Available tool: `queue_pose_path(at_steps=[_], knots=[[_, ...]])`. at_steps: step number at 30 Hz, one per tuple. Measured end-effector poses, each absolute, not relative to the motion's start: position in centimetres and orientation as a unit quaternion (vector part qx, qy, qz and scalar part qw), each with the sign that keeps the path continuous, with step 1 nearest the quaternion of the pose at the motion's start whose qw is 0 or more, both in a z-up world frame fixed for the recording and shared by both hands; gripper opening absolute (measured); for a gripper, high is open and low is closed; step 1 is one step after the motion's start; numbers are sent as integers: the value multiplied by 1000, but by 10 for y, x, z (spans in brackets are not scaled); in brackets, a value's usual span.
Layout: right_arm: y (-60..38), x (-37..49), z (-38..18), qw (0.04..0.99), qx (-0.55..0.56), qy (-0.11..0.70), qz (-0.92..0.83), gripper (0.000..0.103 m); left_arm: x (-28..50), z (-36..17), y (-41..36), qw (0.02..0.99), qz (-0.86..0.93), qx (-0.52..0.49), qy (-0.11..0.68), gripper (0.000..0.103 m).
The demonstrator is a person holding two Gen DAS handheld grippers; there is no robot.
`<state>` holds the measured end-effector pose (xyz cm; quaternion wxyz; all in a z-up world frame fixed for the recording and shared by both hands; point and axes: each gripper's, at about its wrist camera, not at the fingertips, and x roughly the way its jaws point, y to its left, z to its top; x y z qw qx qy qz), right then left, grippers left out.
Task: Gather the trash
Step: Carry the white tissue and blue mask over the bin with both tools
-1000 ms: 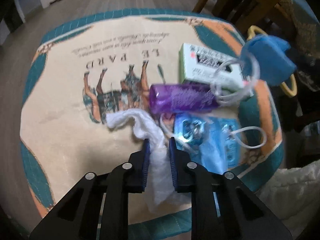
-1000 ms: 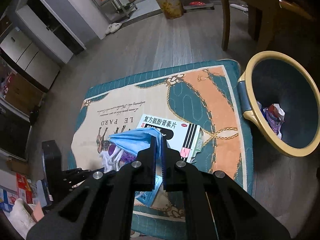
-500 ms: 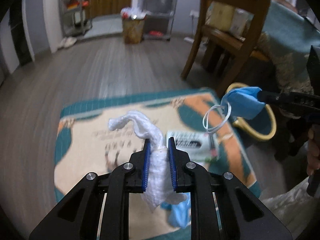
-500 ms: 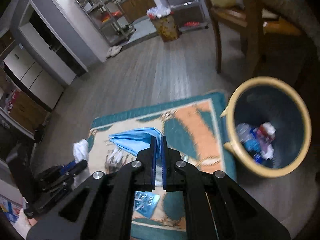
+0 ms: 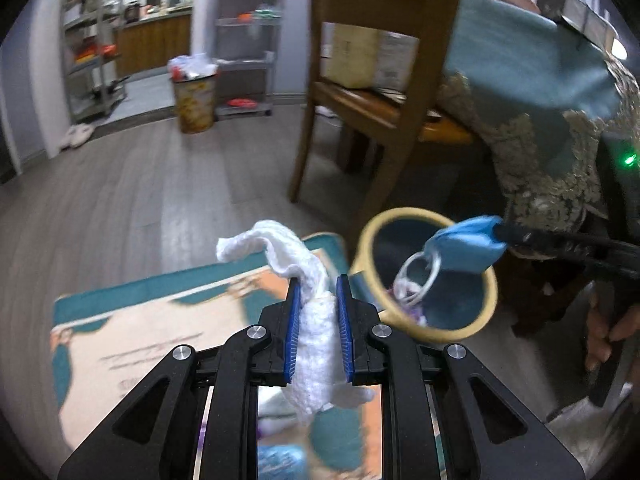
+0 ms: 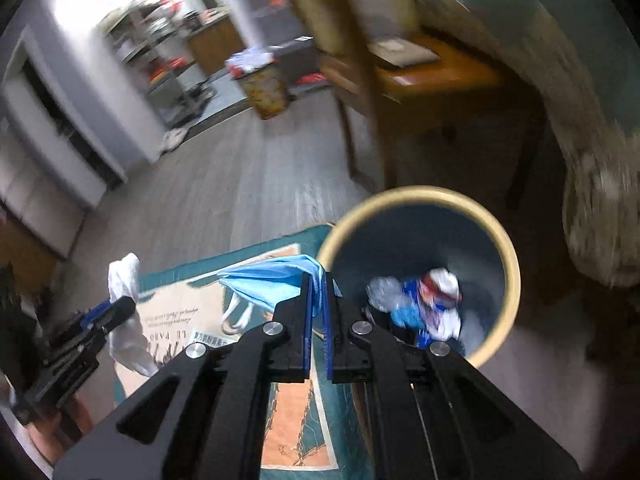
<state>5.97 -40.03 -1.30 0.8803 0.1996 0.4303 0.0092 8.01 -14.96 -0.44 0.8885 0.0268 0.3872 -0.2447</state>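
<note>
The left gripper (image 5: 317,292) is closed on a white crumpled tissue (image 5: 316,320), which fills the gap between its blue pads and sticks out above them toward 11 o'clock, and the right gripper (image 6: 318,292) is pressed fully together on a thin blue face mask (image 6: 268,284), whose white ear loops (image 5: 418,278) hang free below it. Both pieces are lifted off the patterned mat (image 5: 132,320) and the step in hand is, as I judge it, to bring them to the round bin with the yellow rim (image 6: 508,256) and let them fall inside. In the left wrist view the mask is at about 2 o'clock from the tissue and hangs over the opening of the bin, so the right side is nearly ready; in the right wrist view the bin is at 3 o'clock from the pads, with some trash already at its bottom. To do it well, I think each gripper should be well above the middle of the opening, not above the rim, before its fingers part. The loops can catch on the rim or on a pad, so a small shake may help. The tissue is light and may cling to the pads. The wooden chair (image 5: 384,80) stands near at 12 o'clock, so the path should stay low and short
</note>
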Motion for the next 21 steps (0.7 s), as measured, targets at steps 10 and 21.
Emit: queue_pose_path(at_steps=[10,21], knots=[[-480,54,-38,874,220,428,-62,4,85,-32,-247,862,-310,50,397,19],[-532,58,-48,871,220,427,-98,4,92,-60,-305,837,-347,100,410,19]])
